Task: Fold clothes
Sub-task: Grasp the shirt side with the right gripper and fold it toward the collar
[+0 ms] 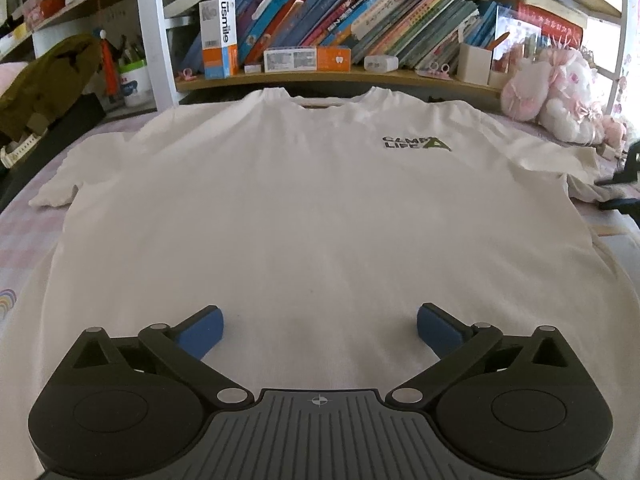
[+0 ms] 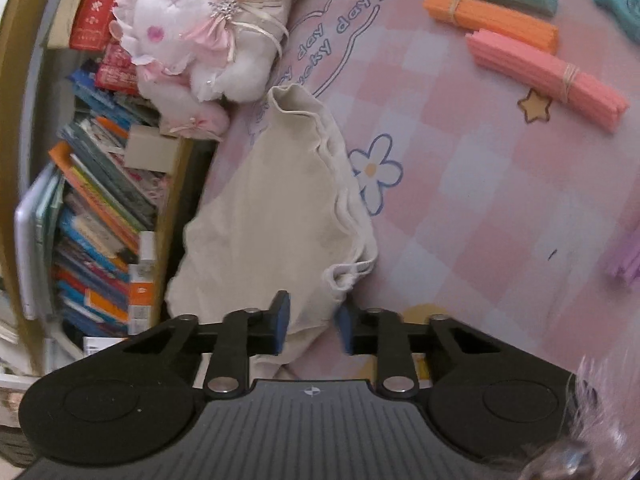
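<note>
A white T-shirt point(image 1: 300, 200) with a small green "CAMP LIFE" print lies flat, front up, on a pink checked bedsheet point(image 2: 480, 200), its collar toward the bookshelf. In the left wrist view my left gripper point(image 1: 320, 332) hangs over the shirt's lower part. Its blue pads stand wide apart with nothing between them. In the right wrist view the shirt's sleeve point(image 2: 272, 208) lies rumpled on the sheet. My right gripper point(image 2: 310, 324) has its pads drawn close on the near end of that sleeve, with cloth bunched in the narrow gap.
A bookshelf point(image 1: 320, 20) full of books runs behind the collar. A white and pink plush toy point(image 2: 200, 32) sits by the sleeve's far end. Bundles of coloured foam strips point(image 2: 492, 20) lie on the sheet to the right. An olive bag point(image 1: 48, 76) rests at the left.
</note>
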A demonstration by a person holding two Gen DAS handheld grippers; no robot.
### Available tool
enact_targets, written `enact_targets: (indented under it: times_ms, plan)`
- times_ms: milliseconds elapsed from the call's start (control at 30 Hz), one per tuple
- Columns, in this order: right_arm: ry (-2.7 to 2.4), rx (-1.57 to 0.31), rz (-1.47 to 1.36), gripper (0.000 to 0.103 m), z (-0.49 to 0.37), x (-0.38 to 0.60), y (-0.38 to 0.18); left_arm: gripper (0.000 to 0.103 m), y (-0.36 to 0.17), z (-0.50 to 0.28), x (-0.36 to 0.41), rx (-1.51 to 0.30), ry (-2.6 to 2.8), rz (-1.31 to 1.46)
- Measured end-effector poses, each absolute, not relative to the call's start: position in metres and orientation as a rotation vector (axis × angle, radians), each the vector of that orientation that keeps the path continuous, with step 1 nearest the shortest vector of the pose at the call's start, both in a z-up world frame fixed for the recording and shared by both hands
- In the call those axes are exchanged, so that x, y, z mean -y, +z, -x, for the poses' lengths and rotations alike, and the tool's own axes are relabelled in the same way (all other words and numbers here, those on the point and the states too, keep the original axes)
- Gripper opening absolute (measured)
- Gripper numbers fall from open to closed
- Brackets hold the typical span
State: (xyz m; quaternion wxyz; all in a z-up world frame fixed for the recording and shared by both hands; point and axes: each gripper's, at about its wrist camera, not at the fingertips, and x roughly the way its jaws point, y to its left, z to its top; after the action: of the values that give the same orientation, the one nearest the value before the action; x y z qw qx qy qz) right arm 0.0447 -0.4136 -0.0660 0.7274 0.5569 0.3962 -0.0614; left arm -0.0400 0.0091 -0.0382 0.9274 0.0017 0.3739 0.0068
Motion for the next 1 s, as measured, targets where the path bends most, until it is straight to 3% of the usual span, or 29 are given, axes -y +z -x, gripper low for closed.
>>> enact_targets:
  times_ms: [267,600,800,867,900,933,1000]
  plan:
    - [-0.149,-0.798,-0.960,0.008,-0.067,0.396,-0.032,0.103,-0.042,0.045,-0.009,-0.722,-0.001,-0.013]
    - [0.117,-0.767,-0.285,0.008,-0.136,0.279,0.031,0.103,-0.044,0.048,-0.009,-0.697,-0.010,-0.013]
    - [0.513,-0.924,0.147,0.009,-0.120,0.174,0.009,0.103,-0.045,0.049,-0.010,-0.696,-0.013,-0.013]
    - [0.516,-0.945,0.149,0.024,-0.114,0.171,0.002,0.103,-0.045,0.049,-0.010,-0.696,-0.015,-0.014]
    - [0.517,-0.956,0.150,0.041,-0.111,0.170,-0.001,0.103,-0.045,0.048,-0.010,-0.696,-0.016,-0.014]
    - [0.519,-0.967,0.151,0.048,-0.108,0.168,-0.005,0.103,-0.045,0.048,-0.010,-0.696,-0.017,-0.014]
    - [0.528,-0.972,0.077,0.049,-0.106,0.178,-0.003,0.103,-0.045,0.048,-0.010,-0.696,-0.019,-0.015]
